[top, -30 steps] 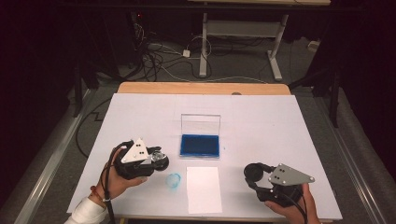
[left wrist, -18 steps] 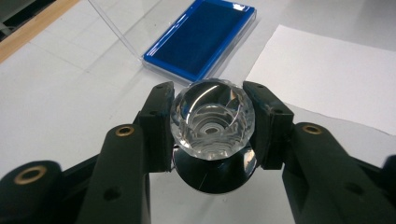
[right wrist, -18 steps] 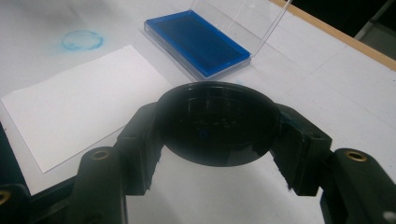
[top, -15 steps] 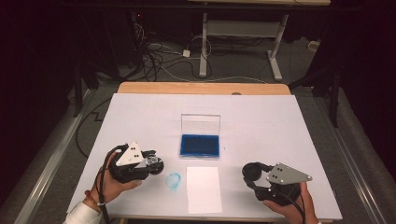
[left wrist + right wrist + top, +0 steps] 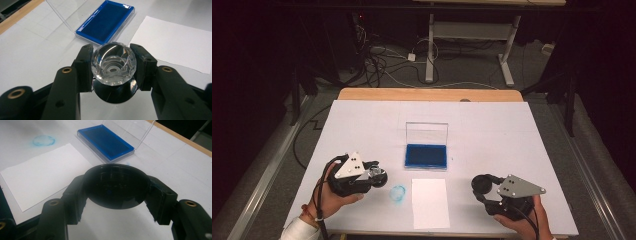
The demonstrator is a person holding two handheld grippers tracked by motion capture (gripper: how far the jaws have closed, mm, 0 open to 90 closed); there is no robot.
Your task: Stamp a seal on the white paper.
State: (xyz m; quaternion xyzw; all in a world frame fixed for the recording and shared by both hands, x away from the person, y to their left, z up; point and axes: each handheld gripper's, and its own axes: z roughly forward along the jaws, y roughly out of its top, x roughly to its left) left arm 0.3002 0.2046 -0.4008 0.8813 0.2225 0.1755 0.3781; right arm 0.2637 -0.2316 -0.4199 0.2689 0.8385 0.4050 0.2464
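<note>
On the white table (image 5: 362, 125) lie a paper sheet (image 5: 430, 202) and, just behind it, an open blue ink pad (image 5: 426, 155), while the right gripper (image 5: 115, 195) clamps a black round cap (image 5: 115, 186) and the left gripper (image 5: 113, 66) grips a clear faceted stamp (image 5: 113, 64) between its jaws.

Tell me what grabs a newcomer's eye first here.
The open blue ink pad mid-table, its clear lid upright, with white paper before it. The left tongs clamp a clear faceted stamp knob; the right tongs clamp a black round cap.
</note>
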